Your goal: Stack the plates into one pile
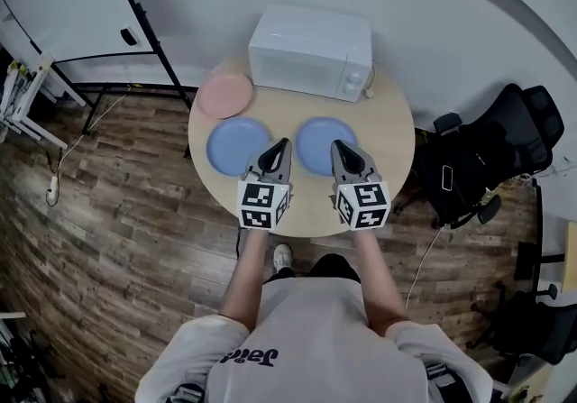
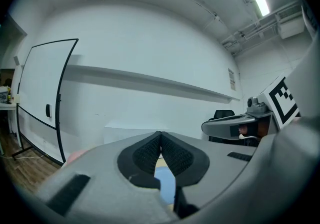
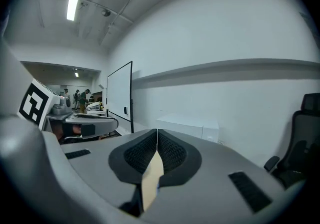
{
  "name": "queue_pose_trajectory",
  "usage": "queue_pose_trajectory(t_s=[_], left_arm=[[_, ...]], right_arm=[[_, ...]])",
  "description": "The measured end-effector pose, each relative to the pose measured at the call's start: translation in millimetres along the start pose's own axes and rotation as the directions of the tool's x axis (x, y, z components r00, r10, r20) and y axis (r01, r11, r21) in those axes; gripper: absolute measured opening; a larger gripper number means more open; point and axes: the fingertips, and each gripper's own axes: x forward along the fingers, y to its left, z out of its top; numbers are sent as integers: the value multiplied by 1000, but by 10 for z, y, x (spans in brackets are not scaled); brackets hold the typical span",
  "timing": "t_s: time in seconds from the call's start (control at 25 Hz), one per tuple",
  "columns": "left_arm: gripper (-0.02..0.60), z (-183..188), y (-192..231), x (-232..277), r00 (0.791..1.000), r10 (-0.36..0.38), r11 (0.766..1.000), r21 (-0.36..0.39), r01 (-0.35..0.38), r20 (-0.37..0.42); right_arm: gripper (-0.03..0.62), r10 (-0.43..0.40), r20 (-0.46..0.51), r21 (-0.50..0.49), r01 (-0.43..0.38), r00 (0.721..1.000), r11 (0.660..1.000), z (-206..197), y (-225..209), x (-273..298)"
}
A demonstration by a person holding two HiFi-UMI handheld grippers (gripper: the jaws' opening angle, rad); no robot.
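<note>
Three plates lie on the round wooden table [image 1: 397,153]: a pink plate [image 1: 224,95] at the back left, a blue plate [image 1: 236,144] in front of it, and a second blue plate [image 1: 320,140] to the right. My left gripper [image 1: 284,145] hovers over the near edge of the table between the two blue plates, shut and empty. My right gripper [image 1: 334,147] is over the near rim of the right blue plate, also shut with nothing in it. In the left gripper view a strip of blue plate [image 2: 166,182] shows below the closed jaws.
A white microwave [image 1: 311,51] stands at the back of the table, close behind the plates. A whiteboard on a stand [image 1: 72,4] is at the far left, black office chairs [image 1: 491,158] at the right. The floor is wood.
</note>
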Motion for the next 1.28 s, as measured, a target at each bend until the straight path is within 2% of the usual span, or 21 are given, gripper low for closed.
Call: queue_pose_trajectory(t_s=[0.16, 0.32, 0.64, 0.8, 1.12, 1.2, 1.28], left_arm=[[12, -289, 102, 311, 996, -32, 999, -43, 28, -81], [12, -697, 167, 639, 980, -71, 989, -140, 45, -187], [14, -1392, 250, 1174, 940, -56, 984, -178, -5, -336], [14, -1745, 255, 1387, 911, -56, 980, -198, -29, -408], [31, -2410, 226, 1634, 839, -70, 971, -231, -68, -540], [62, -2556, 223, 1643, 818, -76, 966, -246, -82, -570], [128, -2707, 222, 1637, 795, -82, 961, -259, -97, -602]], right_arm=[[17, -43, -107, 4, 44, 993, 999, -319, -261, 247], [17, -80, -196, 44, 90, 977, 995, -716, -591, 443], [17, -72, -350, 95, 112, 934, 989, -1423, -1195, 742], [17, -77, -417, 106, 133, 905, 985, -1759, -1489, 838], [18, -64, -537, 149, 169, 841, 974, -2414, -1877, 976], [18, -60, -564, 153, 176, 824, 972, -2559, -1918, 997], [28, -60, -587, 160, 189, 807, 969, -2697, -1956, 1007]])
